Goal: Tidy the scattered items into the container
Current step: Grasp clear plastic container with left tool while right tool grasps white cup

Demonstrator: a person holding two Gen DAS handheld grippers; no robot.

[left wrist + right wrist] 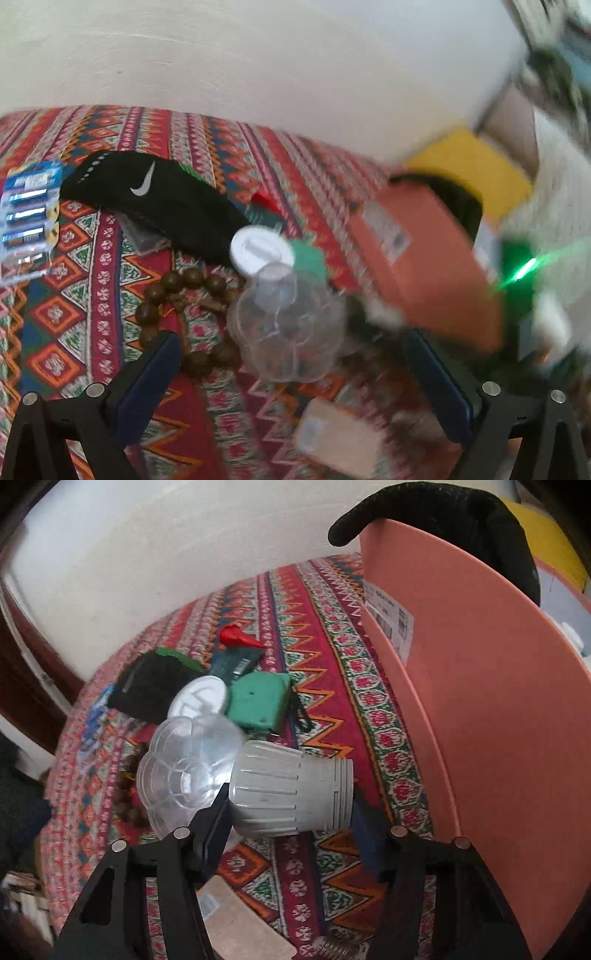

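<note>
A: Right gripper (291, 805) is down over the white ribbed bulb base (291, 786), a finger on each side of it. Whether the pads press yet, I cannot tell.

B: And the left gripper (295, 354)?

A: Jaws wide apart, nothing held, with the clear lobed dome (288, 325) lying between them on the patterned cloth (74, 295).

B: The container?

A: The salmon-pink bin (480, 709) stands just right of the bulb, a black glove (443, 513) draped over its rim. Wooden bead bracelet (173, 314), battery pack (29, 218) and green tape measure (258, 701) lie scattered nearby.
</note>
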